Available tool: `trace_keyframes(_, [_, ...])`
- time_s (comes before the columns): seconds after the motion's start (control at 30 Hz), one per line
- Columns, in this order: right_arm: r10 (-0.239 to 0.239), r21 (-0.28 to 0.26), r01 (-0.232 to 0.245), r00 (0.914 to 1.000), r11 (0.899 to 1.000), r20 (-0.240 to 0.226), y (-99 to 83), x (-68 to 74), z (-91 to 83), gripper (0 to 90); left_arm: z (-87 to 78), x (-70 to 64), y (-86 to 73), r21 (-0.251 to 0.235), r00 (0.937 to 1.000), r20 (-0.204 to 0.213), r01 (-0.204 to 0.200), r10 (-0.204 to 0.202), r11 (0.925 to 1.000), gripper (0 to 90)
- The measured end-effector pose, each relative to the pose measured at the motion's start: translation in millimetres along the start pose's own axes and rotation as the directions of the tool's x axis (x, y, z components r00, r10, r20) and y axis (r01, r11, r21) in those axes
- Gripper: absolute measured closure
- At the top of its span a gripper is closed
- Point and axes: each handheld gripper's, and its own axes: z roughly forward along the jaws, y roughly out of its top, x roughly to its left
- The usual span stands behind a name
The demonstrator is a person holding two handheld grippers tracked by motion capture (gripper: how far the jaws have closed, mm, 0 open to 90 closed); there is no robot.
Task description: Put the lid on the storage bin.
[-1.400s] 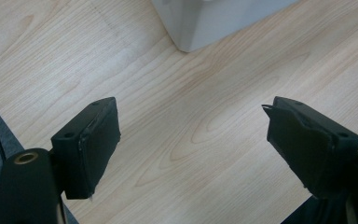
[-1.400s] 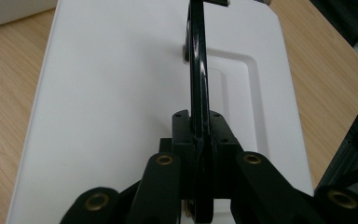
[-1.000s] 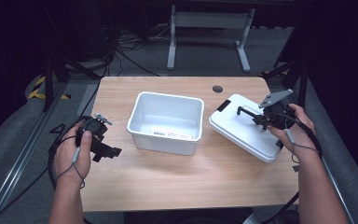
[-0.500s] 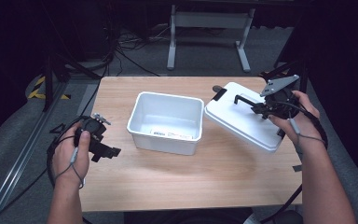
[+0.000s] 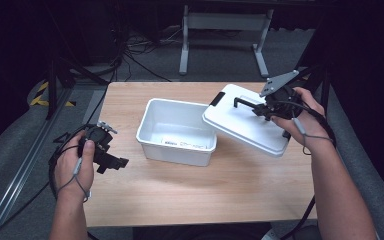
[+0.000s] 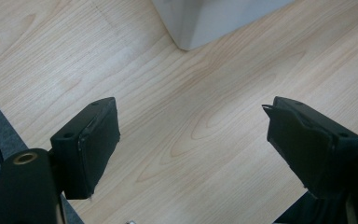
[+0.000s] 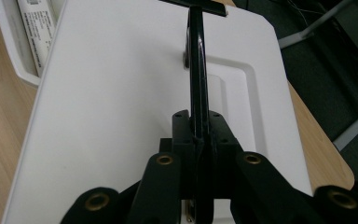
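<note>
Here the right gripper (image 5: 275, 106), clamped on the lid (image 5: 242, 125) handle, holds it tilted just right of the box (image 5: 177, 131); the left gripper (image 5: 102, 150) gapes wide.

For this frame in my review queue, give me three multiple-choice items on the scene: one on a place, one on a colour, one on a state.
1. Where is the lid?
A. flat on the floor
B. held tilted, its left edge over the bin's right rim
C. under the bin

2. What colour is the bin?
A. white
B. red
C. green

3. How do the left gripper's jaws stand?
A. shut on the lid
B. shut on a cable
C. open over bare table

Answers: 1 B, the high view shows the right gripper carrying it by its black handle. 2 A, its walls are white. 3 C, the left gripper view shows wood between the spread jaws.
</note>
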Motion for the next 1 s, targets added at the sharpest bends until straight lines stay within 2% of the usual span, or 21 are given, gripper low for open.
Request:
trace_keyframes(0.4, [-0.062,-0.028,0.061,0.9965,0.998,-0.056,40.1,12.1,17.7,84.4,-0.2,1.9,-4.0,-0.003,1.0,-0.006,0.008,-0.008,1.0,17.5])
trace_keyframes(0.8, [-0.143,-0.036,0.14,0.9838,0.989,-0.108,81.7,31.0,43.3,84.4,-2.4,4.6,-3.9,-0.015,0.9999,0.008,0.007,-0.007,0.9999,17.4])
trace_keyframes(0.93, [-0.173,-0.037,0.169,0.9755,0.985,-0.137,93.9,35.9,52.3,84.4,-3.4,5.2,-3.2,-0.017,0.9999,0.01,0.004,-0.004,0.9998,17.4])
trace_keyframes(1.0, [-0.182,-0.04,0.178,0.9737,0.983,-0.137,99.8,38.2,56.3,84.4,-3.9,5.7,-2.6,-0.019,0.9999,0.012,-0.004,0.004,0.9998,17.4])
